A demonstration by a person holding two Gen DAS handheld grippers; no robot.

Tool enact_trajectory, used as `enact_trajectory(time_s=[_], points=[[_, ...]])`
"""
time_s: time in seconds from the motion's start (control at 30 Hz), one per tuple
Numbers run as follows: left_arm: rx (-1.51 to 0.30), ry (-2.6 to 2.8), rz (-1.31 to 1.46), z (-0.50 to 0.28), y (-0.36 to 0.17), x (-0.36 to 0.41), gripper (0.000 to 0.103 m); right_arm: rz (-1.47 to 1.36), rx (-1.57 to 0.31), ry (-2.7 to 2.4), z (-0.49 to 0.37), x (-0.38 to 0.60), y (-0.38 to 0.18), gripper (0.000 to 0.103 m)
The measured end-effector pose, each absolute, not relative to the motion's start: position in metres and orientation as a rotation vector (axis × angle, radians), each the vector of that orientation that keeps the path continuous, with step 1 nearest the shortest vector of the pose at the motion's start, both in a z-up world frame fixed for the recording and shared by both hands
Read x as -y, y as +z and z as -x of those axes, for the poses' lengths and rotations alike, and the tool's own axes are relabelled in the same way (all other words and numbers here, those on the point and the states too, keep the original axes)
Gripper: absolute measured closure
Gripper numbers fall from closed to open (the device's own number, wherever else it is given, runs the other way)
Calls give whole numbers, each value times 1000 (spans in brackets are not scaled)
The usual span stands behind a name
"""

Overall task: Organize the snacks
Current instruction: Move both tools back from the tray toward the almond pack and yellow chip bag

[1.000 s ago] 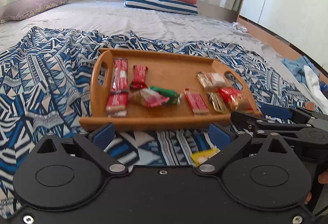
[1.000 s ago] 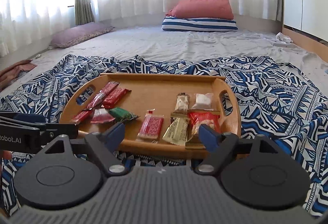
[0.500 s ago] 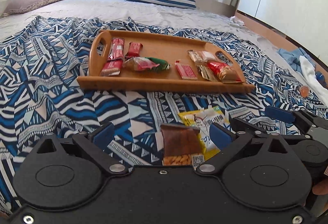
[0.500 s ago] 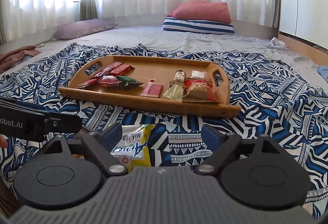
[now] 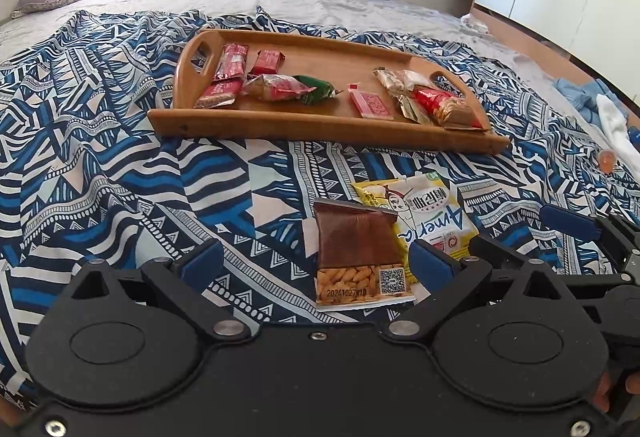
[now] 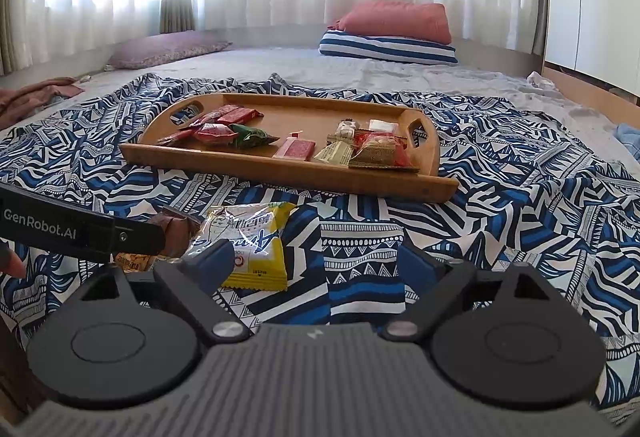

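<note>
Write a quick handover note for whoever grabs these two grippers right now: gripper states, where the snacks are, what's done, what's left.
Left gripper: open, empty, the brown peanut packet just ahead between its fingers.
Right gripper: jaws just opened wide, empty, beside the yellow snack bag.
Both packets lie on the patterned blanket, the brown one overlapping the yellow.
Done: small wrapped snacks sit in the wooden tray.
Left: probably the two loose packets.

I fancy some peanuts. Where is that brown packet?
The brown packet lies on the patterned blanket in front of the wooden tray, its right edge overlapping the yellow packet.
</note>
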State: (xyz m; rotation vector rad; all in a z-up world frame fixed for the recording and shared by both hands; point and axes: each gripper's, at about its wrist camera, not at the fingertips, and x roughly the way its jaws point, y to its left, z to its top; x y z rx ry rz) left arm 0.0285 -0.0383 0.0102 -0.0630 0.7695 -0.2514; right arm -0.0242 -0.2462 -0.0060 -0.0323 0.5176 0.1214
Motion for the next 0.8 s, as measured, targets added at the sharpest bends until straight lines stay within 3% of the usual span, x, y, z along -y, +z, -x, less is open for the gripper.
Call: enact_trajectory(time_s=[0.27, 0.5, 0.8], points=[[-781, -299, 79, -30, 5, 44, 9, 78, -507, 132, 29, 235, -15, 2], [-774, -295, 64, -32, 5, 49, 22, 94, -509, 146, 28, 226, -21, 0], [-769, -258, -11, -32, 2, 54, 22, 102, -516, 158, 24, 215, -26, 0]])
